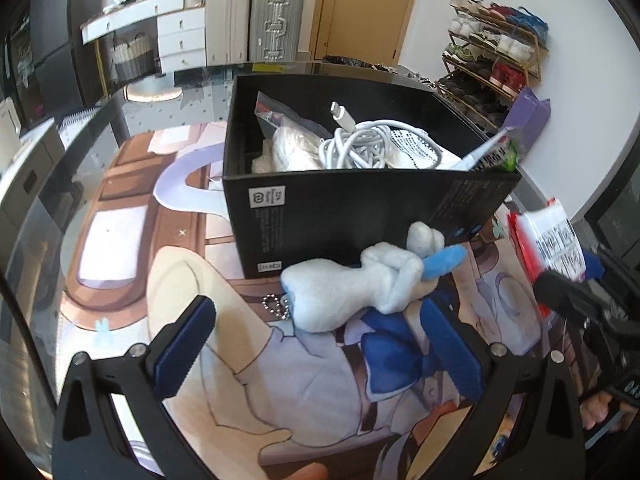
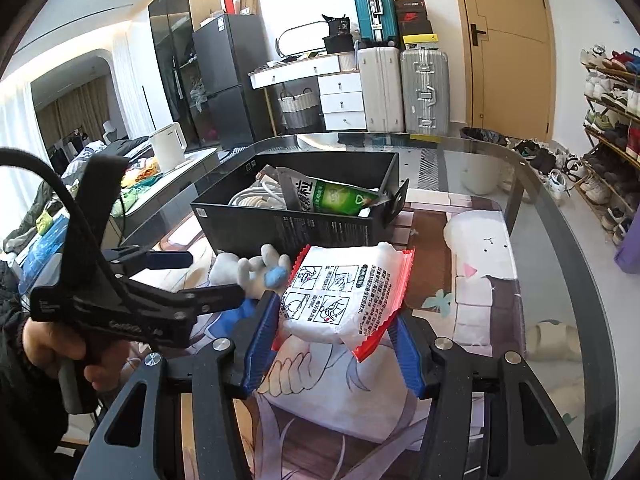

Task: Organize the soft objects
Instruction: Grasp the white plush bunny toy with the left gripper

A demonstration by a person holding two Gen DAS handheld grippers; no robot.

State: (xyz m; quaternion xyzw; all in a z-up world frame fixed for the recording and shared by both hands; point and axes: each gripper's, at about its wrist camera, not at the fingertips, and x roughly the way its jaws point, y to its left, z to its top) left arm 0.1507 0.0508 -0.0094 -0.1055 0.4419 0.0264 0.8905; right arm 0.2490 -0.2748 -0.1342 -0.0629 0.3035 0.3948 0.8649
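Here, right tool (image 2: 334,344) pinches crinkly packet (image 2: 344,292).

You see: plush toy (image 1: 352,288) fuzzy cloth | packet (image 2: 344,292) crinkly glossy plastic | box (image 1: 360,208) matt black card | tabletop (image 2: 560,216) glossy glass

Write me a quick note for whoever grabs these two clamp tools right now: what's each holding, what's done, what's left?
Right gripper: shut on the white-and-red packet, lifted in front of the black box.
Left gripper: open, empty, around the plush toy lying on the mat against the box.
Done: cable and green pouch are in the box.
Left: packet and plush likely go in.
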